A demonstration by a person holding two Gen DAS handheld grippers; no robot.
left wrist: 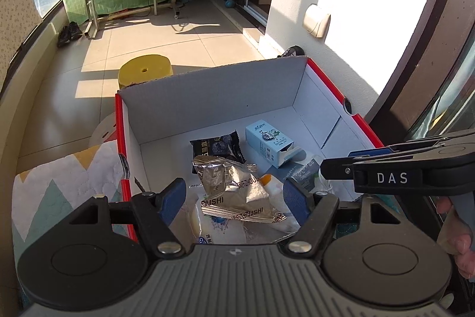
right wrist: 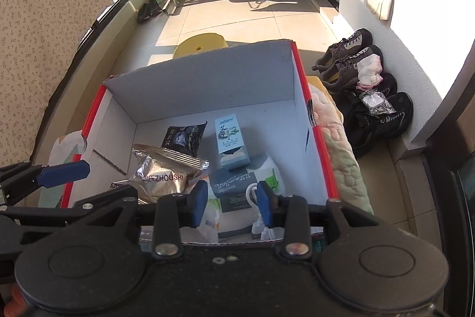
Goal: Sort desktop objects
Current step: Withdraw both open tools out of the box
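Snack packets (left wrist: 237, 192) inside red-edged box (left wrist: 213, 97)

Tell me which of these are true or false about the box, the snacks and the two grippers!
1. The silver snack bag lies inside the box. True.
2. The box is closed with a lid. False: it is open at the top, and its contents show.
3. The left gripper squeezes the silver snack bag. False: its jaws stand apart above the bag, gripping nothing.
4. The small blue carton is in the box, near the black packet. True.
5. The right gripper holds a shoe. False: its jaws are open and empty; the shoes sit on the floor outside the box.
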